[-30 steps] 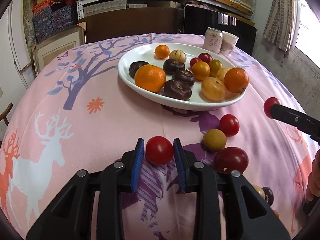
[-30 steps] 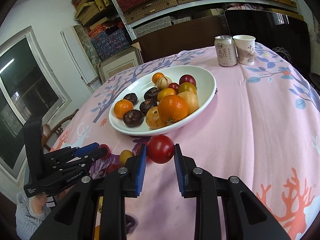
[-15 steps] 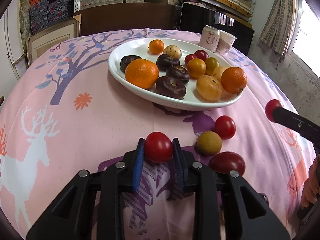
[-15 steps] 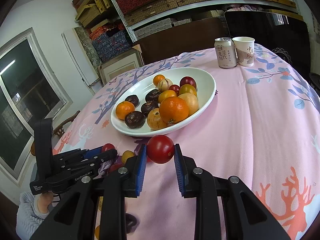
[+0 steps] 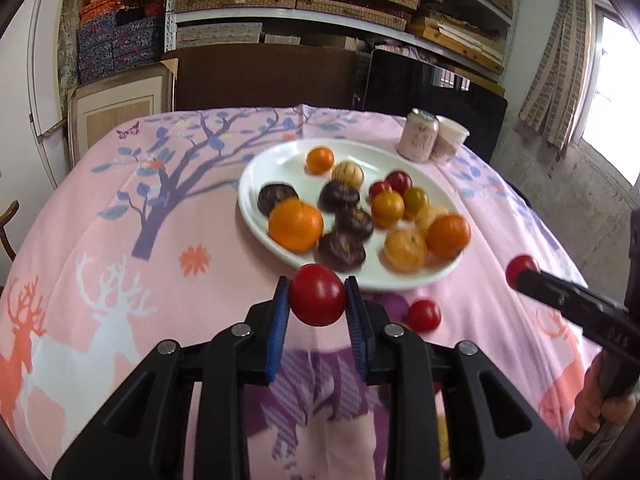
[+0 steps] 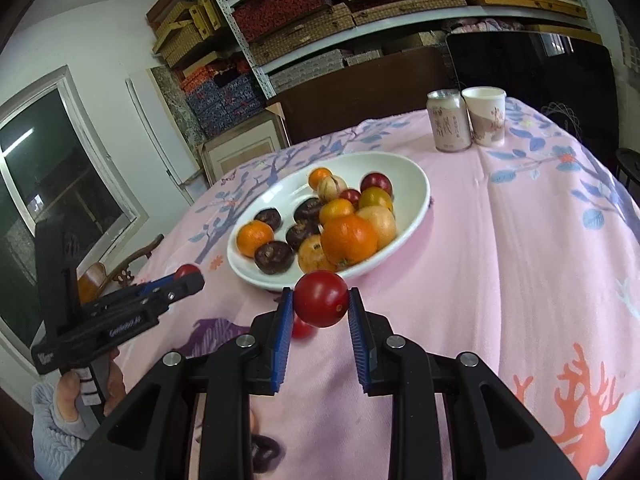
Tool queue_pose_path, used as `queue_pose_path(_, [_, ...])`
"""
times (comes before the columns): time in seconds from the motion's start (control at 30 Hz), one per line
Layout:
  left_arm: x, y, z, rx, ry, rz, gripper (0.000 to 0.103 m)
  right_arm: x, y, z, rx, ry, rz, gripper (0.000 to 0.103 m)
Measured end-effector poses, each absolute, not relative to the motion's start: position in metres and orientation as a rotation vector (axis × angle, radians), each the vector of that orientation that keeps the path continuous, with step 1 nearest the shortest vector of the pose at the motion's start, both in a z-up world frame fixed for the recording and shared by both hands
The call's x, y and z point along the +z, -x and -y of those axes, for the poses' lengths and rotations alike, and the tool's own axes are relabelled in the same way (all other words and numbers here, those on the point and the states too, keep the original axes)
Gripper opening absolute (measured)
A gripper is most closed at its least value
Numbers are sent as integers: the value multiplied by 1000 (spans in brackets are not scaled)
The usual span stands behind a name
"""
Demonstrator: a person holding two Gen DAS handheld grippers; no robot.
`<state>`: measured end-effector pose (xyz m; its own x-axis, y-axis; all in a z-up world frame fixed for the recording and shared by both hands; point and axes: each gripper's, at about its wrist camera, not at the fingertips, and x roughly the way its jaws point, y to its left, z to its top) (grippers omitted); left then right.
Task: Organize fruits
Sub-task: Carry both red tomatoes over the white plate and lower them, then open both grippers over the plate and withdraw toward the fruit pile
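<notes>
- Left tongs [image 5: 318,304] are clamped on a red tomato [image 5: 317,294], blue pads pressing both its sides, held in the air above the table [image 5: 120,264].
- Right tongs [image 6: 319,306] grip a second red tomato [image 6: 321,298] the same way, also clear of the cloth.
- Just beyond both pairs of tongs sits a white plate [image 5: 272,164]; its near rim lies right past the held tomatoes.
- On the plate, ahead of the tongs: oranges [image 5: 295,224], dark brown fruits [image 5: 341,252], small yellow and red ones, and one pale striped fruit [image 5: 349,173].
- A loose small tomato [image 5: 423,315] lies on the cloth, just right of the left tongs and short of the plate.
- Far beyond the plate, to the right, a can [image 6: 448,126] and a paper cup [image 6: 485,115] stand side by side, touching or nearly so.
- From the left wrist view, the right tongs reach in from the right edge, red tomato at their tip, a hand [image 5: 600,408] on the handle.
- From the right wrist view, the left tongs come in from the left, a hand [image 6: 80,396] in a grey sleeve below.
</notes>
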<state>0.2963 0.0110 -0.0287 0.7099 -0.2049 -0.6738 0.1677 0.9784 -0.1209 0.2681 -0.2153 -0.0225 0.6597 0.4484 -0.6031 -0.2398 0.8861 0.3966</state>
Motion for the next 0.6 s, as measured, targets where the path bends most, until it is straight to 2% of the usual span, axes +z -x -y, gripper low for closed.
queue_pose_path(0.33, [-12,-391,15,-188,60,-779,27,-3,-320,152,457,-108,-769,28])
queue_pose_path(0.4, [-20,-408,21,-174,47,-797,36,-10,-328,148,457,-116,-777,30])
queue_pose_path(0.43, [-23,-413,22,-165,45,-790,49,-14,-332,148,452,-121,-777,43])
queue_pose_path(0.47, [-25,-413,22,-160,47,-778,58,-17,-334,150,443,-122,-778,57])
queue_pose_path(0.6, [-31,-415,23,-173,35,-783,60,-14,-336,168,421,-171,-757,57])
